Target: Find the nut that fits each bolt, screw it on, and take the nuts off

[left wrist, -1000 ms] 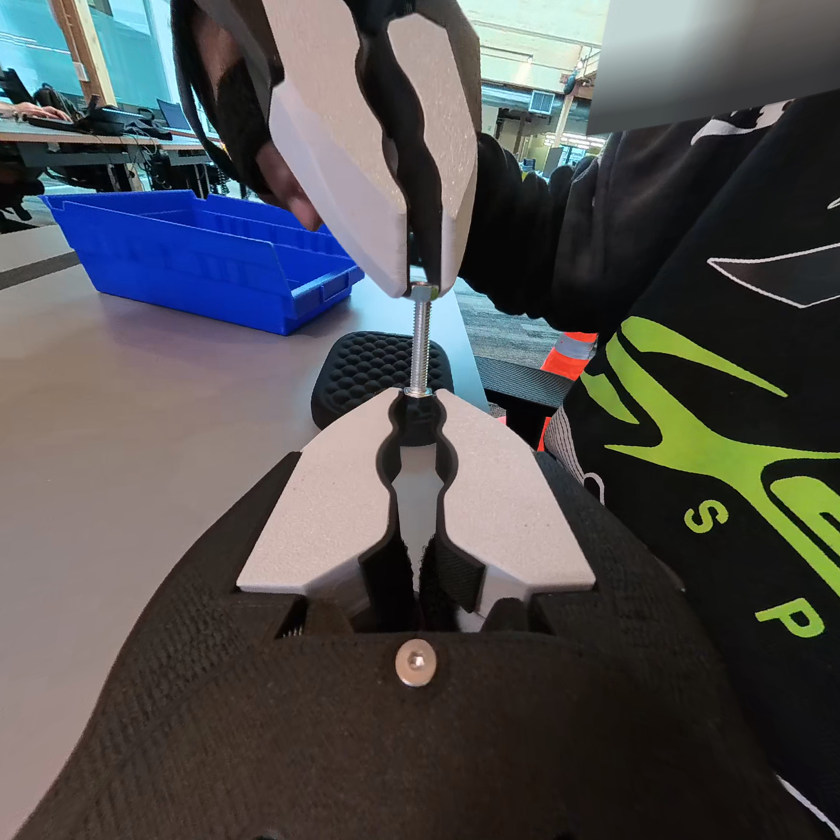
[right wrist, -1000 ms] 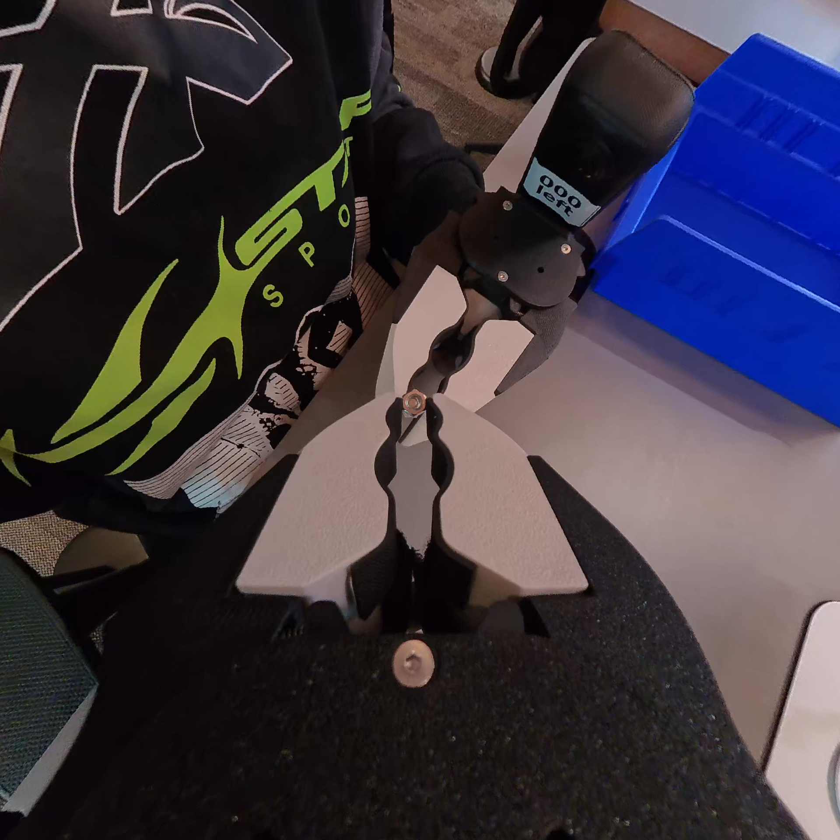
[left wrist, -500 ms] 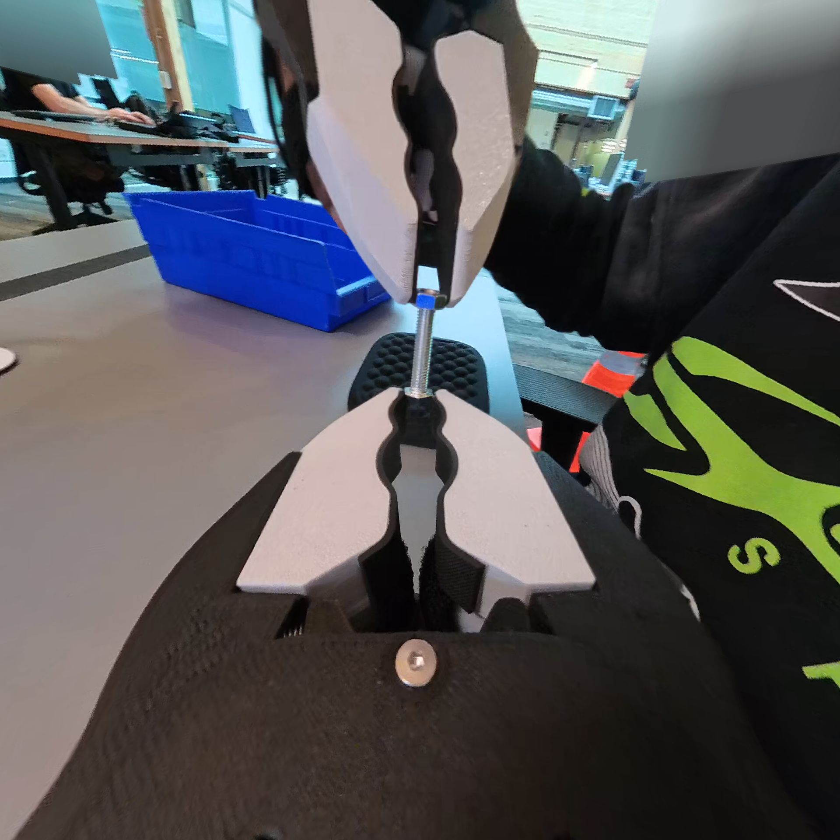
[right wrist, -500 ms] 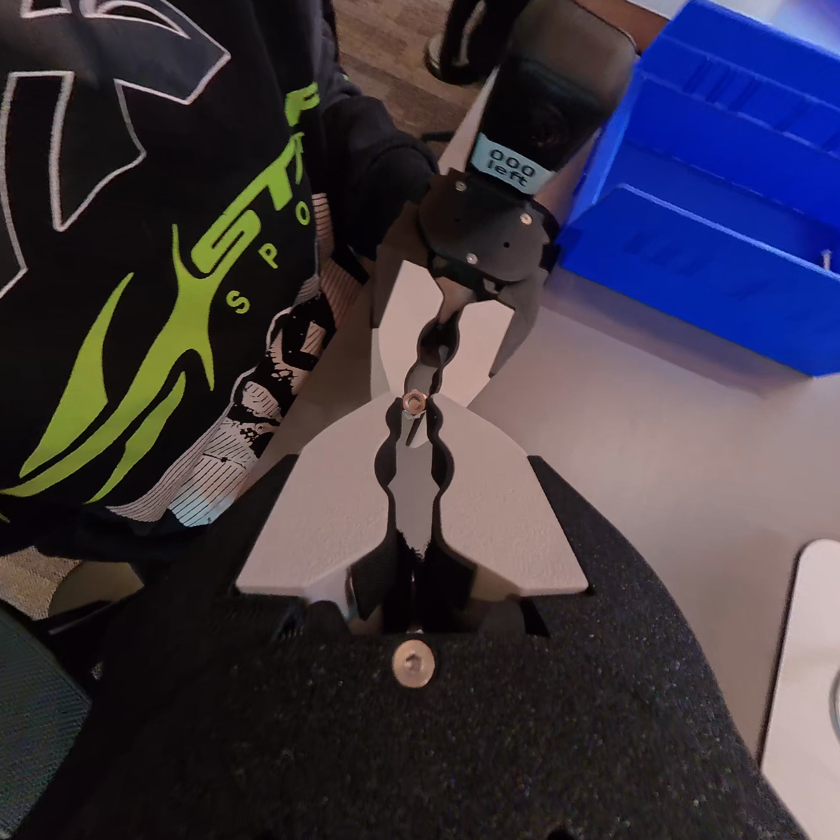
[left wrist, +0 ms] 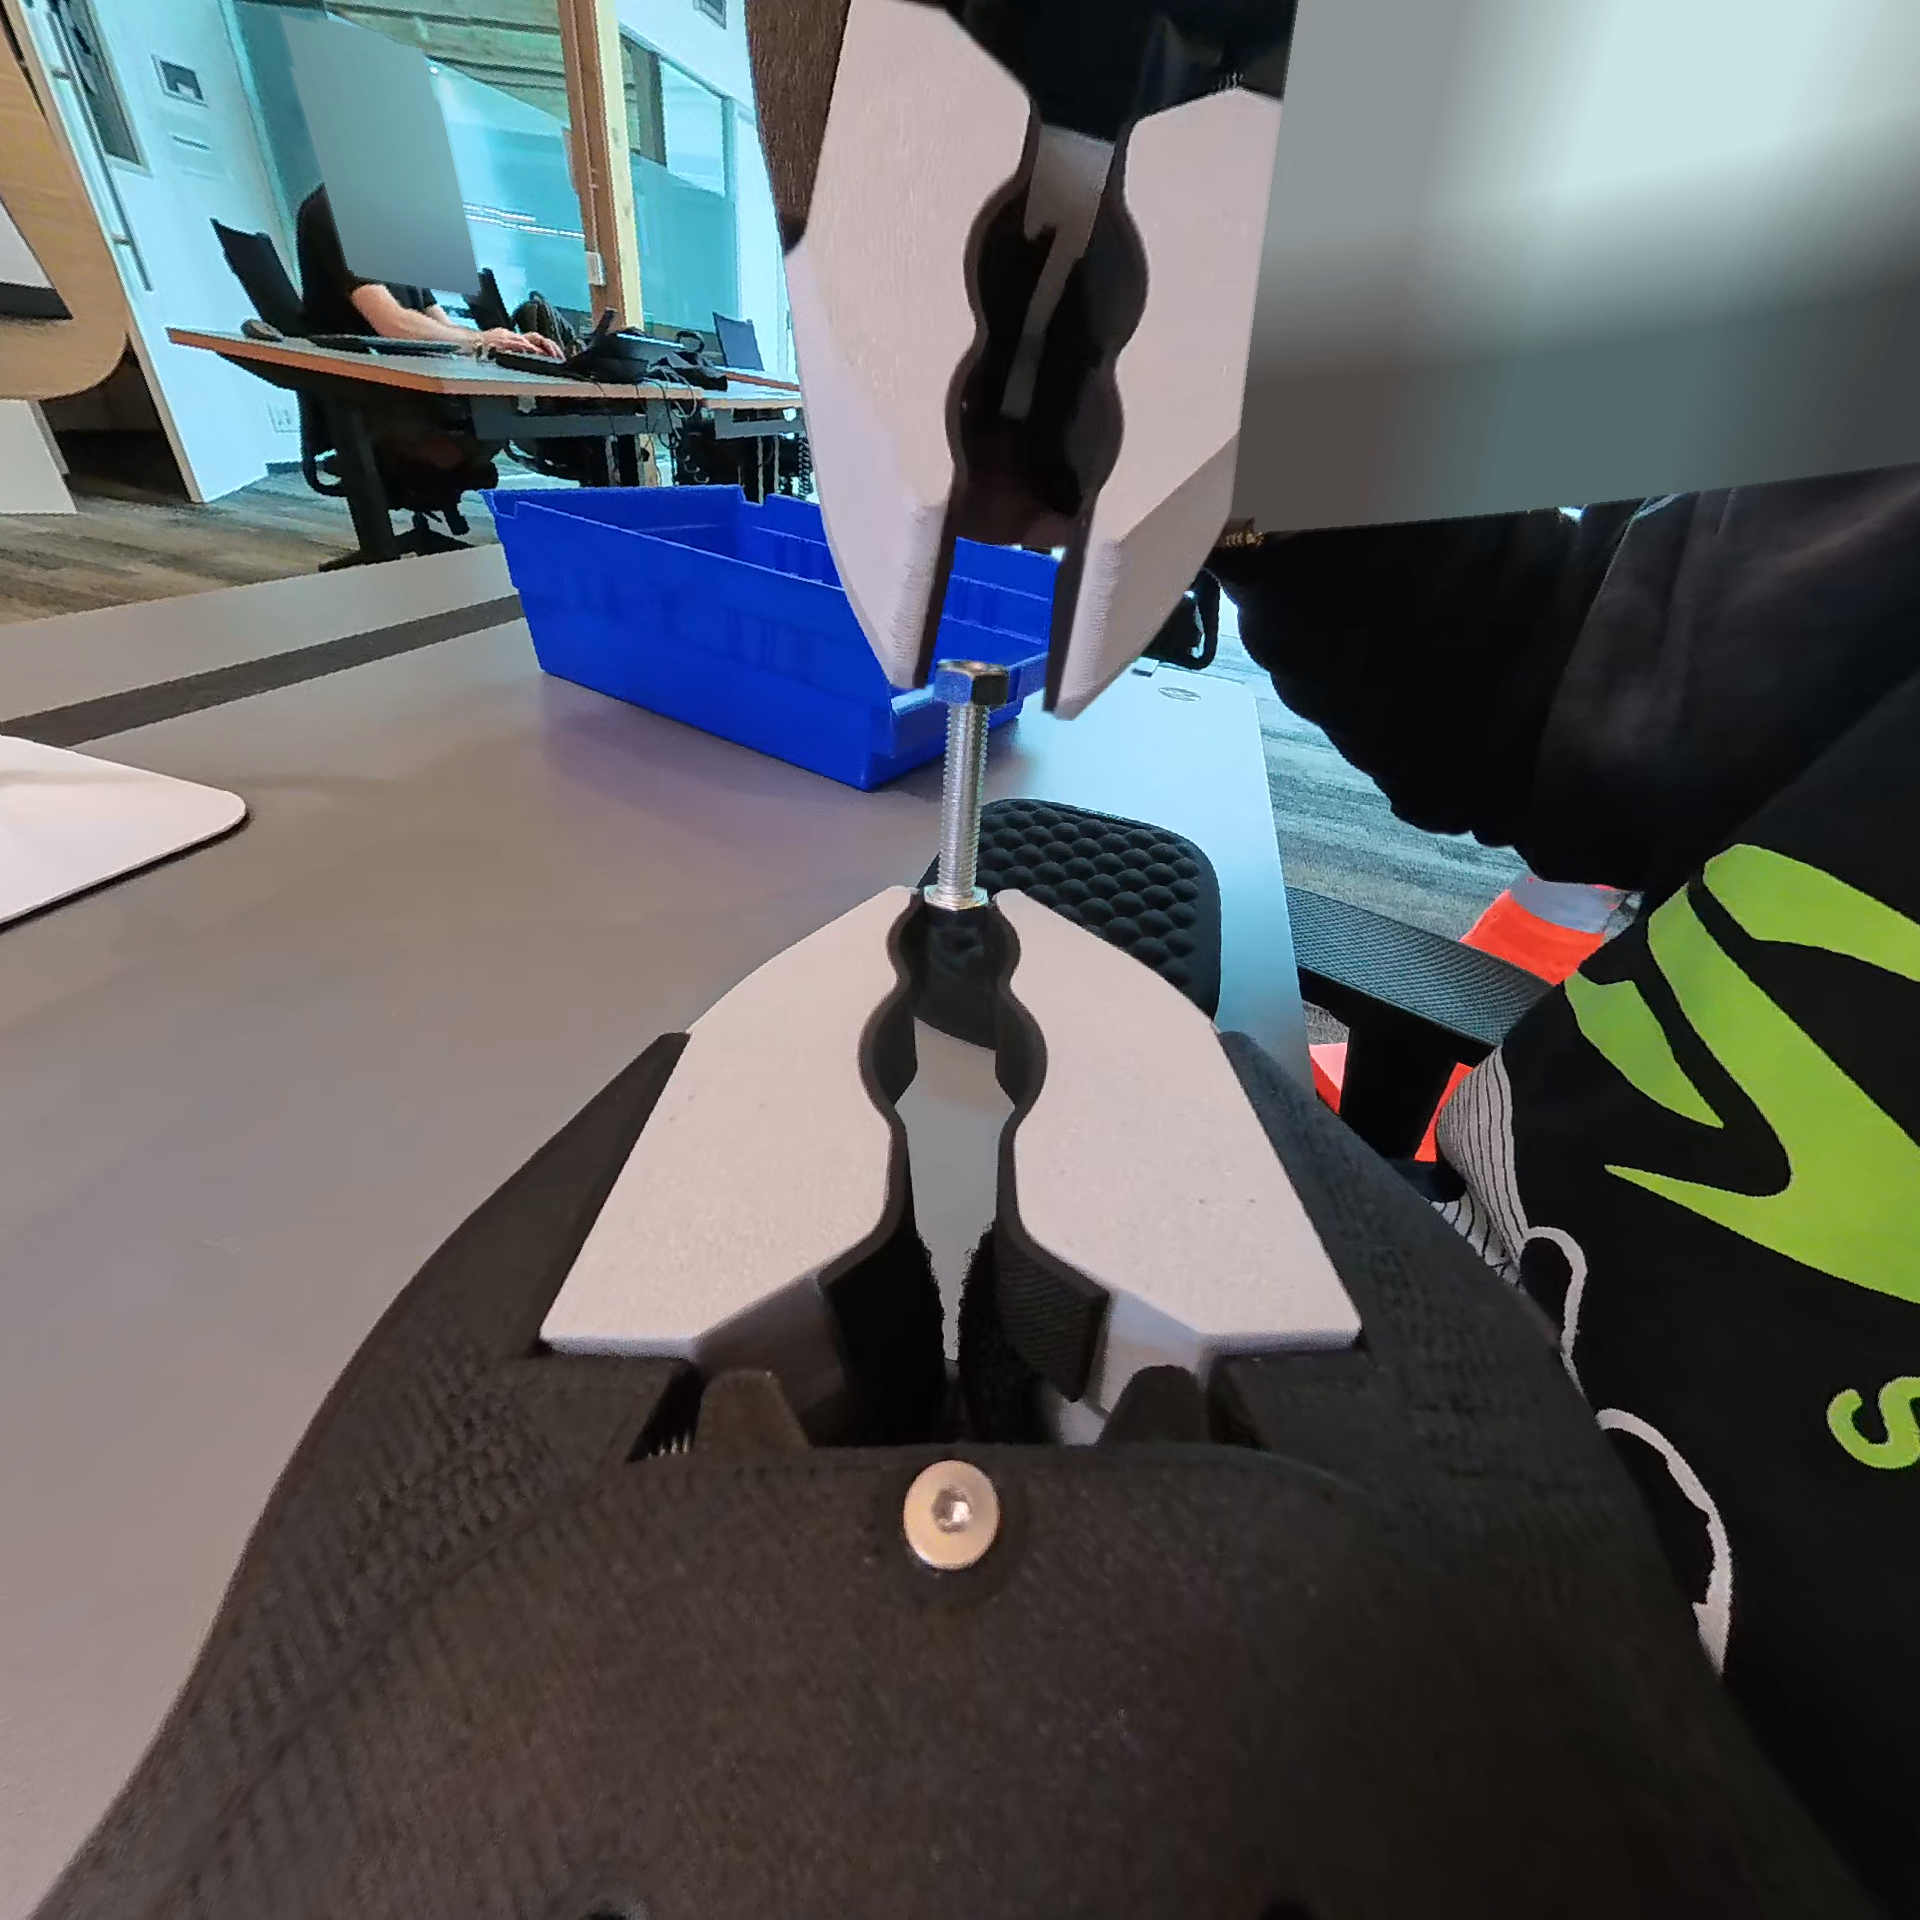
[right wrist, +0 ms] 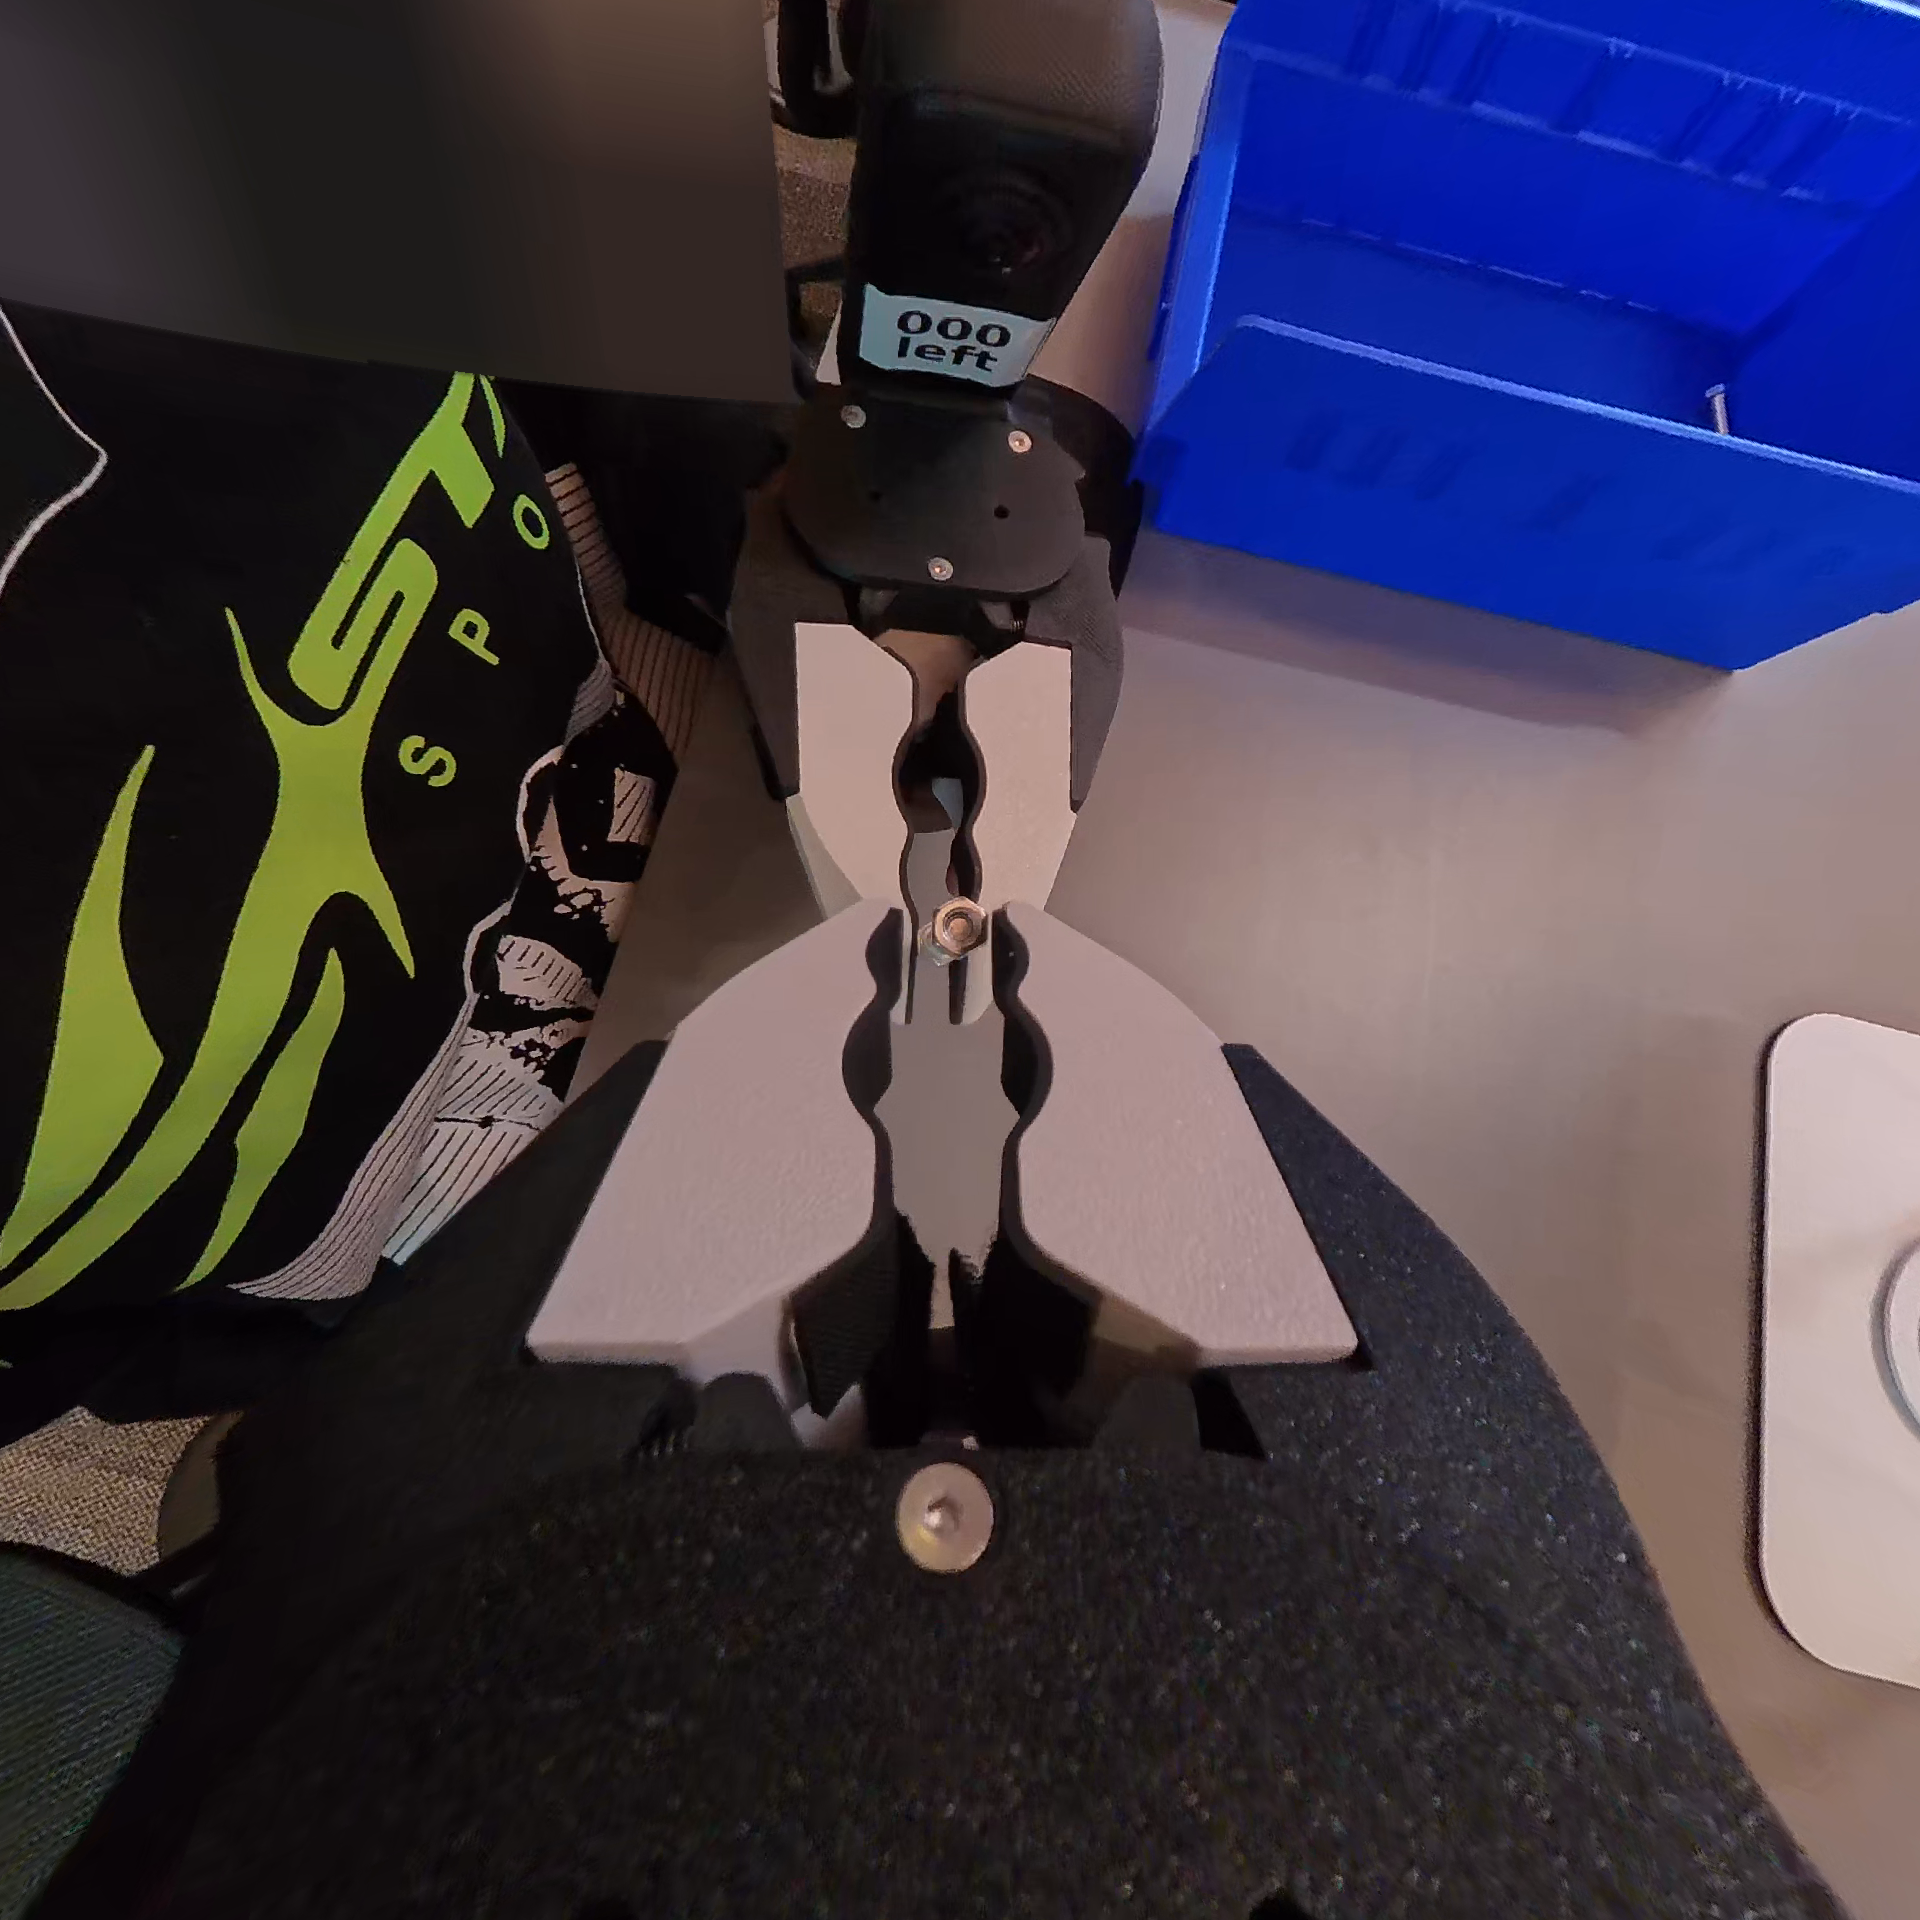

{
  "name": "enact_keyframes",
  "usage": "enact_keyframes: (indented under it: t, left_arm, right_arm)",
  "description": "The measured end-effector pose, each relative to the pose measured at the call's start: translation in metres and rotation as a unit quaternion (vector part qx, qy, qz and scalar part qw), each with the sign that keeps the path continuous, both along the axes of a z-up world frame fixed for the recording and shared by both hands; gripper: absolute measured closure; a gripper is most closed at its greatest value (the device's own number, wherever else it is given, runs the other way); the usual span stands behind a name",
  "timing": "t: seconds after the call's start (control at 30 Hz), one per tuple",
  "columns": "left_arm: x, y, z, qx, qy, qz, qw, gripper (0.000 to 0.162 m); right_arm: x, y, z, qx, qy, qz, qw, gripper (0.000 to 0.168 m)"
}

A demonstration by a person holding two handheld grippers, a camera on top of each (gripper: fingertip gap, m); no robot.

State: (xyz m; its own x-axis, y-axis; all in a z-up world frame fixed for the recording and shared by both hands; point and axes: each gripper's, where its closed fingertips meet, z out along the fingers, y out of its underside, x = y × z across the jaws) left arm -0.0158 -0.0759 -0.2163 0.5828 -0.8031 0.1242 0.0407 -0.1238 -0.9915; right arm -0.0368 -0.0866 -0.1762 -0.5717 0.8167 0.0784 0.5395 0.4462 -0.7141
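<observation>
**Turning a small nut on the end of a held bolt**

Starting with the largest thing, the grey tabletop (left wrist: 312, 1039) carries a blue bin (left wrist: 727, 644) at its far side and a white pad (left wrist: 94, 821) near the left edge. A single small bolt-like piece seems to stand inside the bin in the right wrist view, but it is too small to be sure.

The left claw (left wrist: 956, 914) is pressed together on the lower end of the bolt (left wrist: 958, 800) and holds it upright above the tabletop edge, close to the person's dark shirt (left wrist: 1714, 1039). The right claw (left wrist: 982, 675) comes from above. Its tips are spread a little, one on each side of the nut (left wrist: 968, 686), which sits at the very top of the thread. Whether the tips touch the nut I cannot tell; a gap shows on the right side.

I judge that bolt and nut are steel: light, stiff and not fragile, but smooth and easy to drop. The nut is best taken on two opposite flat sides. The bolt is best held low, so the thread above stays free. Only few turns seem to hold the nut, so a tilted pinch could knock it off.

About writing: the shirt has green letters and graphics, and a white label (right wrist: 951, 338) sits on the left claw's camera housing. I do not repeat them. No brand shows on bolt, nut or bin.
</observation>
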Motion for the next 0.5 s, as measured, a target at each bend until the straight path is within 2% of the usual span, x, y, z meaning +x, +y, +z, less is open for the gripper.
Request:
enact_keyframes:
  t: [0.17,0.27,0.4,0.5]
  left_arm:
    - [-0.003,0.001,0.002,0.006,-0.004,0.006,1.0,0.152]
    - [-0.008,0.003,0.006,0.018,-0.014,0.019,1.0,0.152]
    - [-0.013,0.006,0.008,0.021,-0.021,0.029,0.999,0.152]
    - [-0.014,0.006,0.009,0.024,-0.022,0.032,0.999,0.152]
  right_arm:
    - [-0.002,0.002,0.003,-0.014,0.02,-0.015,1.0,0.145]
    - [-0.007,0.004,0.014,-0.072,0.084,-0.055,0.992,0.126]
    - [-0.016,0.001,0.02,-0.2,0.207,-0.107,0.952,0.108]
    - [-0.017,-0.004,0.016,-0.239,0.257,-0.125,0.928,0.108]
